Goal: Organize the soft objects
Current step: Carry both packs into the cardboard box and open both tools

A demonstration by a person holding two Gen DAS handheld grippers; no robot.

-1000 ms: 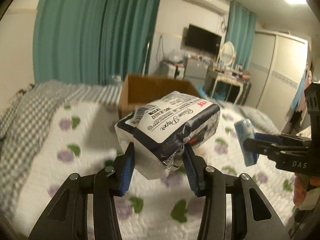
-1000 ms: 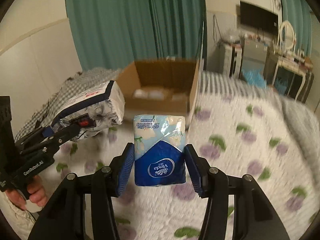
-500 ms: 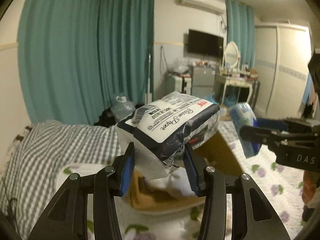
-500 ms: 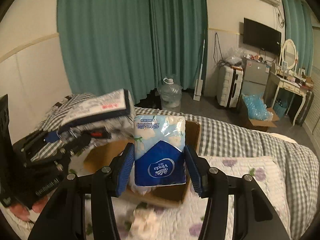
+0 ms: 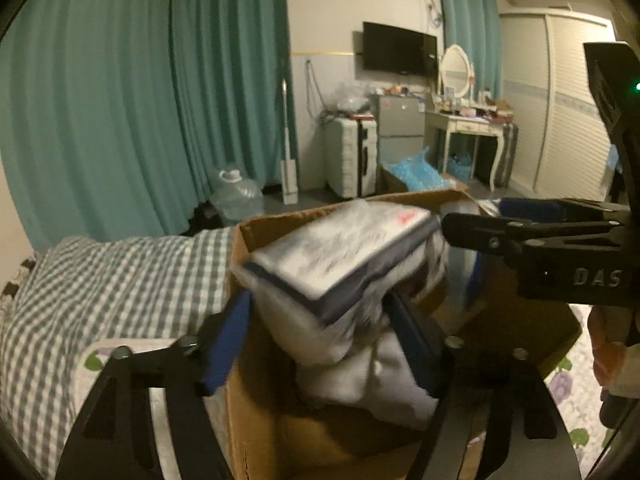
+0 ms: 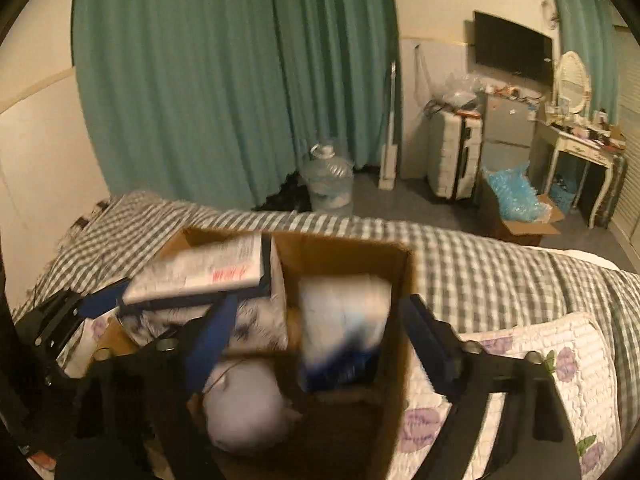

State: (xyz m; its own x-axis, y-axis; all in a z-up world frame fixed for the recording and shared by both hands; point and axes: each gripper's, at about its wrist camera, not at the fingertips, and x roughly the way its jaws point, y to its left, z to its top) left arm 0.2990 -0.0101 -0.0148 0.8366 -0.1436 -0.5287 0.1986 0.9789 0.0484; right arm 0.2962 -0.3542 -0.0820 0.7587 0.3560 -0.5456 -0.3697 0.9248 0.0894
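A brown cardboard box (image 5: 532,320) (image 6: 396,344) stands on the bed. My left gripper (image 5: 320,320) is open over it; the white and navy tissue pack (image 5: 340,264) (image 6: 208,280) sits blurred between the spread fingers, loose inside the box. My right gripper (image 6: 316,332) is open too; the blue Vinda tissue pack (image 6: 344,320) is blurred between its fingers in the box's right part, free of both pads. A pale rounded soft item (image 6: 240,408) lies lower in the box. The right gripper (image 5: 532,236) shows at right in the left wrist view.
The bed has a grey checked blanket (image 6: 480,264) and a white quilt with purple flowers (image 6: 560,368). Beyond it are teal curtains (image 5: 140,100), a water jug (image 6: 328,180), a suitcase (image 6: 452,160), a dressing table (image 5: 468,124) and a wardrobe (image 5: 568,100).
Both grippers moved forward over the box and opened. The two tissue packs left the pads and are dropping into the box.
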